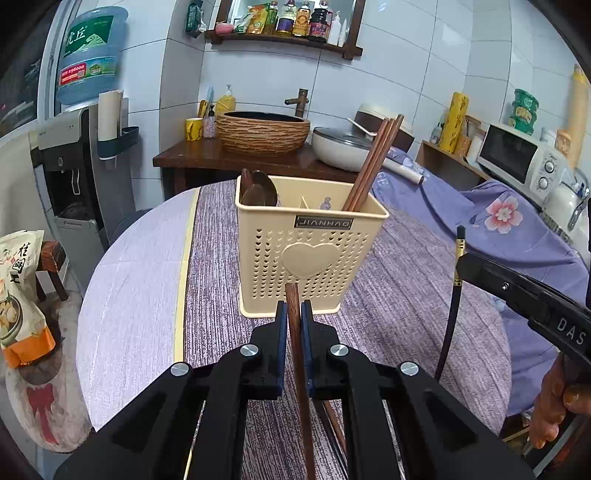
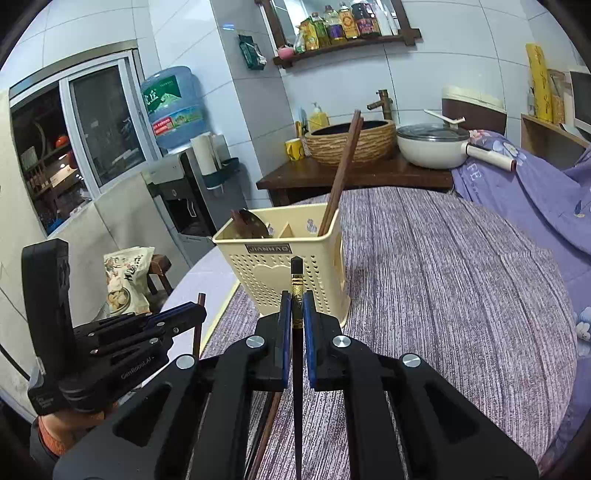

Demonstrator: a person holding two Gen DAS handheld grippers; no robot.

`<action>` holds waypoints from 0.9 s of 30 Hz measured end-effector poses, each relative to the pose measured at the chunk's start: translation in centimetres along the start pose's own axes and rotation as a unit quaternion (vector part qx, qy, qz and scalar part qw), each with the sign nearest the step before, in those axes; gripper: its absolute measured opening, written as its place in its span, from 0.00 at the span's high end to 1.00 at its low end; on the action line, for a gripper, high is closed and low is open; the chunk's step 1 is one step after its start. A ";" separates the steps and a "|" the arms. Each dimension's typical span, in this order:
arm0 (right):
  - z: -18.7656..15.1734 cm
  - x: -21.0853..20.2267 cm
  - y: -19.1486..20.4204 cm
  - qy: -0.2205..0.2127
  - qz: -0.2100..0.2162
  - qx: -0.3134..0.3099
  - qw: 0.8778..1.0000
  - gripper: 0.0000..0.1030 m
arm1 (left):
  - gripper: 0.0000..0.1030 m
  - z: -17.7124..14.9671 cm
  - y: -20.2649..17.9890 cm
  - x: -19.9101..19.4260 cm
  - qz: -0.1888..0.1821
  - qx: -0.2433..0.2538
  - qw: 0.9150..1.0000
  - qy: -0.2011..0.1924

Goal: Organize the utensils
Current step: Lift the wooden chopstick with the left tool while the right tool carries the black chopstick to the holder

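Lots going on in the background here. The round surface (image 1: 140,295) has a purple striped cloth on it. Behind it a woven brown basin (image 1: 263,132) sits on a dark wooden stand (image 1: 221,158), with a white lidded pan (image 1: 341,146) beside it. A blue water jug (image 1: 90,55) tops the dispenser on the left, a white microwave (image 1: 524,160) sits right, and a wall shelf of sauce bottles (image 1: 295,20) hangs up top.

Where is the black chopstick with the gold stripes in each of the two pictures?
Left wrist view: the black chopstick stands at the right edge, gripped by the right gripper.
Right wrist view: the black chopstick rises at bottom centre between the right gripper's fingers.
Shared landmark: the cream utensil holder.
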State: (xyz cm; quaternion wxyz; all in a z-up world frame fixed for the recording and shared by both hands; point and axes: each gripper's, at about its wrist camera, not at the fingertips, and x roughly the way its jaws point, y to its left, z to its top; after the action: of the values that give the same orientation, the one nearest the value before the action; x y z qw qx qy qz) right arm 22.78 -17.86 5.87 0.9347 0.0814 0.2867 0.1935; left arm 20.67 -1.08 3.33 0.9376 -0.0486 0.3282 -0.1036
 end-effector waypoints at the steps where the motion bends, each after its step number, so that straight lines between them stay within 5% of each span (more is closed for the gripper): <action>1: 0.1 -0.5 0.2 -0.003 0.002 -0.002 1.000 0.93 | 0.93 0.2 0.0 -0.3 0.000 0.001 1.000 -0.003; 27: 3.8 -4.6 1.9 -0.043 0.021 -0.037 0.998 0.93 | 0.93 2.9 0.3 -3.6 -0.013 0.011 0.999 -0.035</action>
State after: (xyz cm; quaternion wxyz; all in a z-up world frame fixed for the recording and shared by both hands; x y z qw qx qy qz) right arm 20.84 -18.18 11.77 0.9442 0.0605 0.2374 0.2200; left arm 19.78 0.15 7.77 0.9476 -0.0458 0.2937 -0.1173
